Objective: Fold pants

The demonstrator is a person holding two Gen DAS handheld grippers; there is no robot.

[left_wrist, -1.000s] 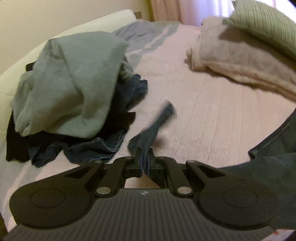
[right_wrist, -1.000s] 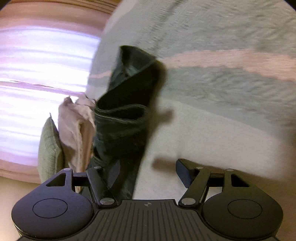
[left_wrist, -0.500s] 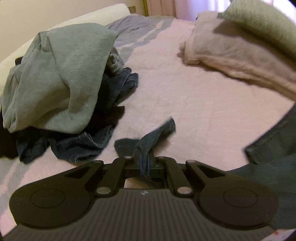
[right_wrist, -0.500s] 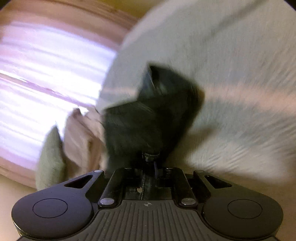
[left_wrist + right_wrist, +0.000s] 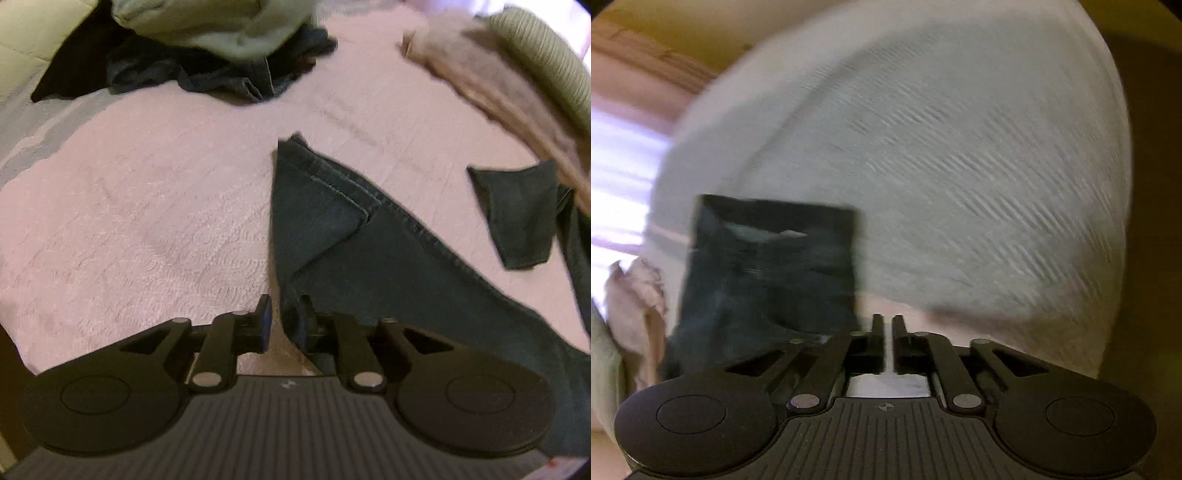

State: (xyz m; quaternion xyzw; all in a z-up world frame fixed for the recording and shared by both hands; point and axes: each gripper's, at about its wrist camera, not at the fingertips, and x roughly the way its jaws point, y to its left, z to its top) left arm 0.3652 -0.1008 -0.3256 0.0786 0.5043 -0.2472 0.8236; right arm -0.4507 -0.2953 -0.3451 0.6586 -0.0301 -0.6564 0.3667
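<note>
Dark blue jeans [image 5: 369,258] lie spread on the pink bed cover [image 5: 147,221], one folded corner pointing away from me. A second dark part [image 5: 517,218] lies at the right. My left gripper [image 5: 284,317] is low over the cover with its jaws slightly parted; the jeans' edge rests loose against the right finger [image 5: 306,317]. In the blurred right wrist view a dark flat piece of the jeans [image 5: 768,280] lies left of my right gripper [image 5: 888,328], whose jaws are nearly together with only a thin slit and no cloth in it.
A heap of dark clothes [image 5: 221,70] under a grey-green garment [image 5: 207,22] sits at the far left. A beige blanket [image 5: 498,85] and a green ribbed pillow [image 5: 543,48] lie at the far right. The bed's far edge [image 5: 1108,110] curves off to the right.
Both grippers held jeans cloth half a second ago and have let it go. The left one dropped to the bed and parted its jaws; the jeans now lie flat.
</note>
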